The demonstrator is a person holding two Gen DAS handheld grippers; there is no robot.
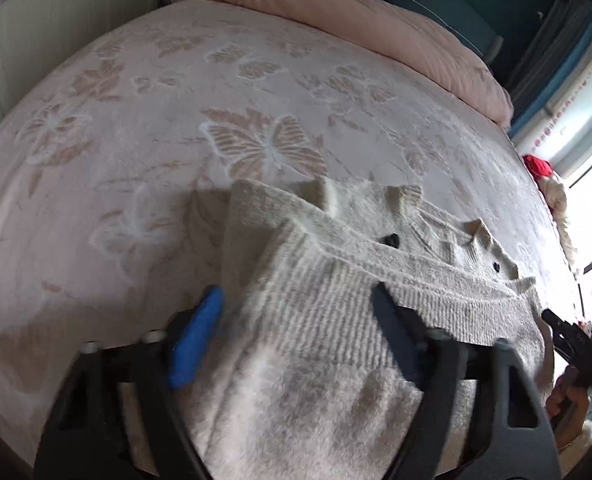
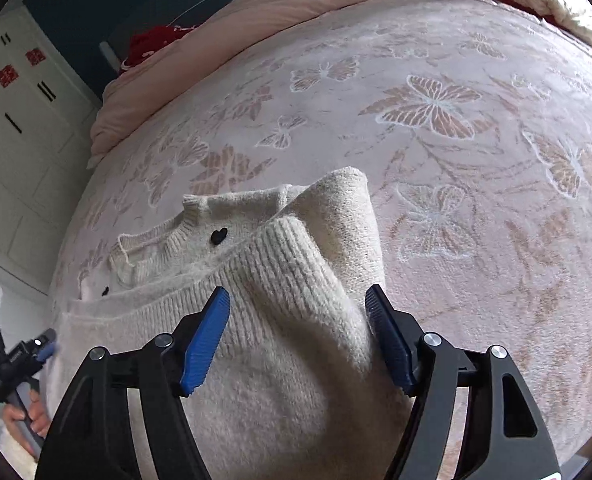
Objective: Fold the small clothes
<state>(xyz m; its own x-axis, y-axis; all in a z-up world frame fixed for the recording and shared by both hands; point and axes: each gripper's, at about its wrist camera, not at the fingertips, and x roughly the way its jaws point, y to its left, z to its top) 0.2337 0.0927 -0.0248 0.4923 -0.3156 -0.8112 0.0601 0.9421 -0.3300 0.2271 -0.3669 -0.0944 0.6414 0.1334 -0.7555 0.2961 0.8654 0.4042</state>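
Observation:
A small cream knitted sweater (image 1: 336, 296) with black heart buttons lies on the pink butterfly bedspread (image 1: 176, 120), partly folded, its ribbed hem doubled over the body. It also shows in the right wrist view (image 2: 280, 280). My left gripper (image 1: 296, 312) is open, its fingers spread either side of the folded hem, just above the cloth. My right gripper (image 2: 298, 320) is open too, its blue pads (image 2: 208, 340) either side of the raised hem fold at the sweater's right edge.
A pink duvet (image 1: 376, 28) is bunched along the far side of the bed. Red fabric (image 1: 538, 166) and a cream knit lie at the bed's right edge. White cupboards (image 2: 16, 140) stand to the left in the right wrist view.

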